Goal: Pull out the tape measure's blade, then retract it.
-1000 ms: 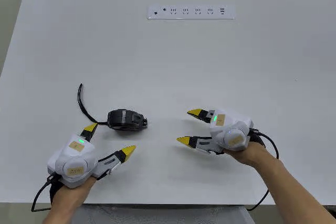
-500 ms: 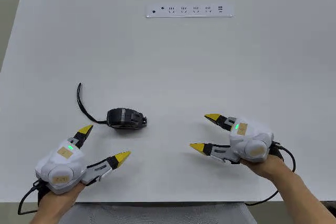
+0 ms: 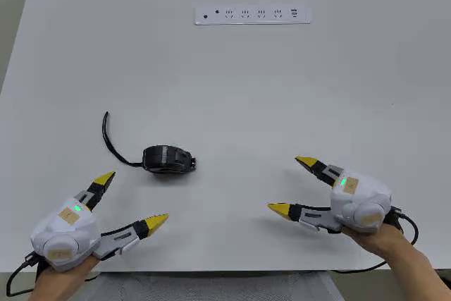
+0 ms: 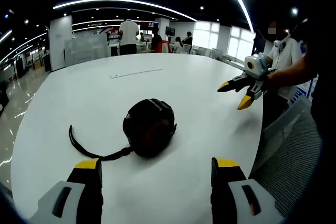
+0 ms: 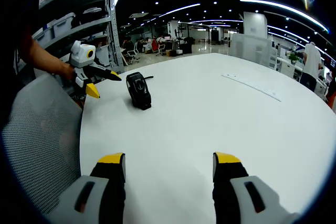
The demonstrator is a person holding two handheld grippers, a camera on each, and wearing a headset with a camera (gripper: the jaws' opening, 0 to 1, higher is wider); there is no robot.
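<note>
A black tape measure (image 3: 168,159) lies on the white table (image 3: 232,89), its black wrist strap (image 3: 110,137) curling off to the left. The blade is inside the case. My left gripper (image 3: 130,199) sits near the table's front edge, below and left of the tape measure, open and holding nothing. My right gripper (image 3: 293,185) is at the front right, open and well apart from the tape. In the left gripper view the tape measure (image 4: 149,127) lies ahead between the jaws. The right gripper view shows the tape measure (image 5: 138,90) far ahead, left of centre.
A white power strip (image 3: 252,15) lies at the far middle of the table. The table's front edge (image 3: 211,271) runs just under both grippers. A mesh chair back (image 4: 286,166) stands beside the table. People stand in the distant office (image 4: 128,34).
Both grippers have drawn back toward the front edge of the table, the left one down and left, the right one down and right. The tape measure has stayed in place.
</note>
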